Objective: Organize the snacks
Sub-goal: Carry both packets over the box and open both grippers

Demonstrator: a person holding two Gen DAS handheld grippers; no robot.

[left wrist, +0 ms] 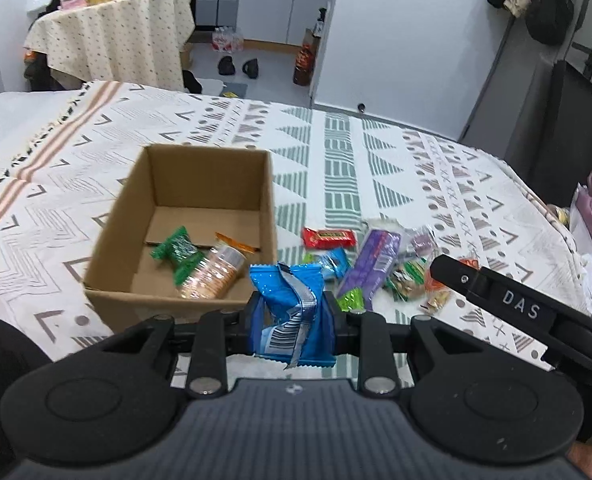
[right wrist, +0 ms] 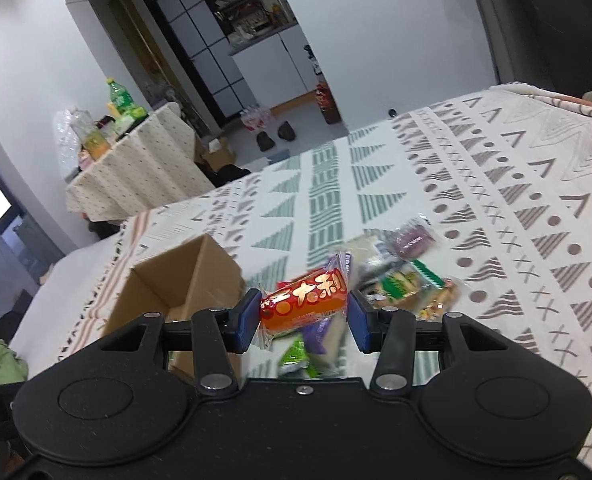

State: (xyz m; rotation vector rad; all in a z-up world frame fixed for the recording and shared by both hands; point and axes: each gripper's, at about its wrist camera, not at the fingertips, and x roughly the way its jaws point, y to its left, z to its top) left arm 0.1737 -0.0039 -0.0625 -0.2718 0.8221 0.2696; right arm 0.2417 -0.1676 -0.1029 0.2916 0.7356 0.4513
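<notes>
Left gripper (left wrist: 292, 320) fingers pinching a crumpled blue packet (left wrist: 290, 308), held just beside the near right corner of the cardboard box (left wrist: 200, 184) on the bed (left wrist: 376, 152). Right gripper (right wrist: 302, 320) fingers clamped on an orange-red snack (right wrist: 302, 304), raised above the snack pile (right wrist: 408, 276).

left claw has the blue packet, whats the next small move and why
Probably carry the left claw slightly forward-left over the cardboard box and open: it is shut on the blue packet, the box sits just ahead, and two snacks already lie inside.
</notes>
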